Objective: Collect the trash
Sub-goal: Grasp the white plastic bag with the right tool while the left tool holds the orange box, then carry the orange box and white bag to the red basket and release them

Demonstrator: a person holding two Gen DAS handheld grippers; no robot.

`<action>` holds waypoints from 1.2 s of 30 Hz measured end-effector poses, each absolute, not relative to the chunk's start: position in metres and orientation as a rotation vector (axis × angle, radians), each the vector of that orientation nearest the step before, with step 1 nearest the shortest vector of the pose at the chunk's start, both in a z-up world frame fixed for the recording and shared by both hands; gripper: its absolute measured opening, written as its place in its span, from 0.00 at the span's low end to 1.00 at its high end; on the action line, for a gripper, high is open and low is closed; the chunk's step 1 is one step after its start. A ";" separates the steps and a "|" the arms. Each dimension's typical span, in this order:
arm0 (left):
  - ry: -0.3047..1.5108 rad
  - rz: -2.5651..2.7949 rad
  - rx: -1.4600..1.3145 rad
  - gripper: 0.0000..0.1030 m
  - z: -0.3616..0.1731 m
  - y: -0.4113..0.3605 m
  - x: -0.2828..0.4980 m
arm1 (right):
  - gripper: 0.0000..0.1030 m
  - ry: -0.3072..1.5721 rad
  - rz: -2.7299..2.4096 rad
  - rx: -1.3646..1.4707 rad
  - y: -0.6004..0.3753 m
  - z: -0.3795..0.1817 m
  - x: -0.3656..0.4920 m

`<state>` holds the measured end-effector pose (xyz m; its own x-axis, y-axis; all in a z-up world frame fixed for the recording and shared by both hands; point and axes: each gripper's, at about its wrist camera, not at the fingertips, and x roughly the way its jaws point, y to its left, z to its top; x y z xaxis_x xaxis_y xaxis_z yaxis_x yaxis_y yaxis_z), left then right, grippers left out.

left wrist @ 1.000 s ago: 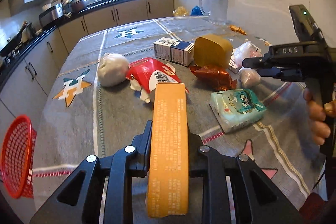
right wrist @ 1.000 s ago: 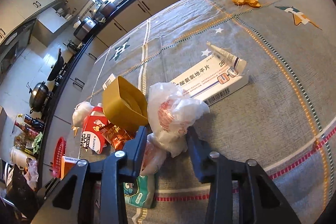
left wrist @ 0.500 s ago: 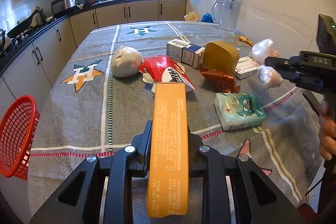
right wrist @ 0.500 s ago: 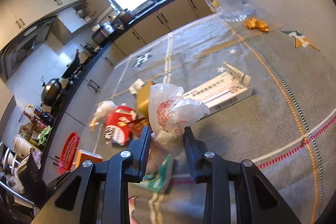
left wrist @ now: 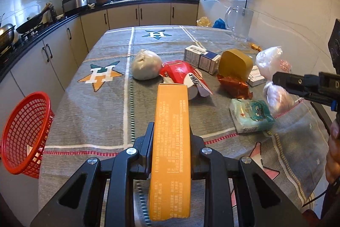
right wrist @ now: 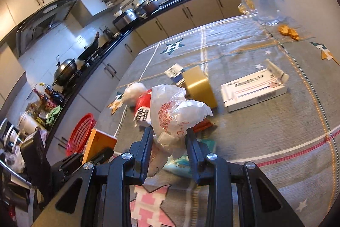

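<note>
Left claw (left wrist: 170, 139): pressed onto the long orange box (left wrist: 171, 148), which stands on edge between the pads at lower centre of the left wrist frame, above the tabletop (left wrist: 89, 107). Right claw (right wrist: 169, 142): pinching a crumpled white plastic bag (right wrist: 174, 114), held clear of the cloth at centre frame. The red mesh basket (left wrist: 23, 135) sits at the tabletop's left edge. A tissue pack (left wrist: 251, 118) and a red carton (left wrist: 184, 78) lie mid-table.
</note>
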<state>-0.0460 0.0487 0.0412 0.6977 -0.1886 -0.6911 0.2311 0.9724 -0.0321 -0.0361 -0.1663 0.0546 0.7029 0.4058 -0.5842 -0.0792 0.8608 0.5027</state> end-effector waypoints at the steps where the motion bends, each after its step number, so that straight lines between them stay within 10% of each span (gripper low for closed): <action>1: 0.761 -0.230 0.056 0.23 0.042 0.051 -0.046 | 0.33 0.750 0.287 0.462 -0.163 0.055 -0.036; 36: 0.723 -0.100 -0.051 0.23 0.050 0.126 -0.061 | 0.33 0.807 0.458 0.256 -0.047 0.070 -0.023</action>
<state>-0.0614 0.1265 0.0502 0.7453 -0.1089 -0.6578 0.0737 0.9940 -0.0810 -0.0228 -0.0471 0.0705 0.6019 0.4860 -0.6336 -0.2950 0.8727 0.3892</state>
